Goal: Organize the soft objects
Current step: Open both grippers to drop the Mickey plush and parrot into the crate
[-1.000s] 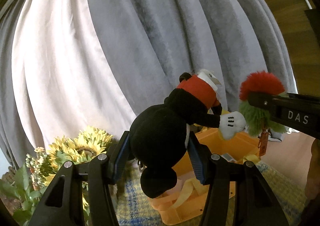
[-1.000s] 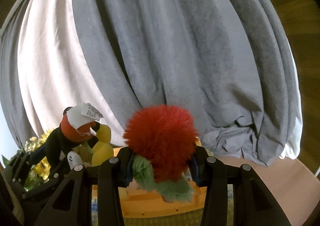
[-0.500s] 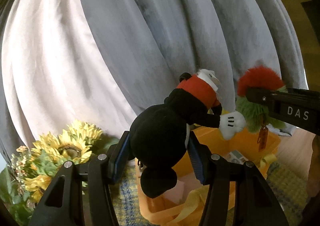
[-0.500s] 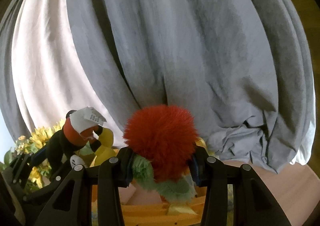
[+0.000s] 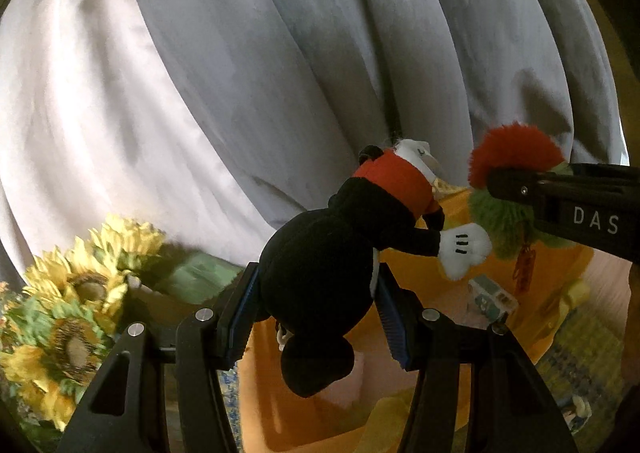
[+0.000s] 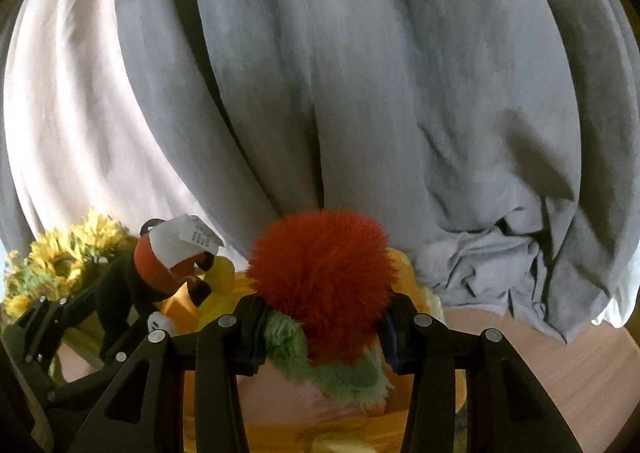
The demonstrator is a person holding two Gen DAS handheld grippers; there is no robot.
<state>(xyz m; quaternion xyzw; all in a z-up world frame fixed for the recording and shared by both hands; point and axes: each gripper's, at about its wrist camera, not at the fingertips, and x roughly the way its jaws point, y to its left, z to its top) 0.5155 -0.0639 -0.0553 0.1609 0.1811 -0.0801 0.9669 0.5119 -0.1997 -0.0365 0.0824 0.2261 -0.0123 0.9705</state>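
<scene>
Left gripper [image 5: 316, 313] is gripping the black mouse plush [image 5: 332, 261]; right gripper [image 6: 322, 327] is clamping the red-tufted green furry plush [image 6: 320, 277]. Toys touching beyond jaws risks snagging above the orange fabric bin [image 5: 560, 265].

We see grey curtains [image 5: 304, 65] hanging in heavy folds behind everything, with a paler white drape [image 5: 80, 113] to their left. Blurred yellow sunflowers [image 5: 76, 293] sit low left, above a checked cloth [image 5: 568, 357].

Ahead of me hang heavy grey curtains [image 6: 360, 93], a paler white drape [image 5: 80, 113] at my left, sunflowers [image 5: 76, 285] below it.
</scene>
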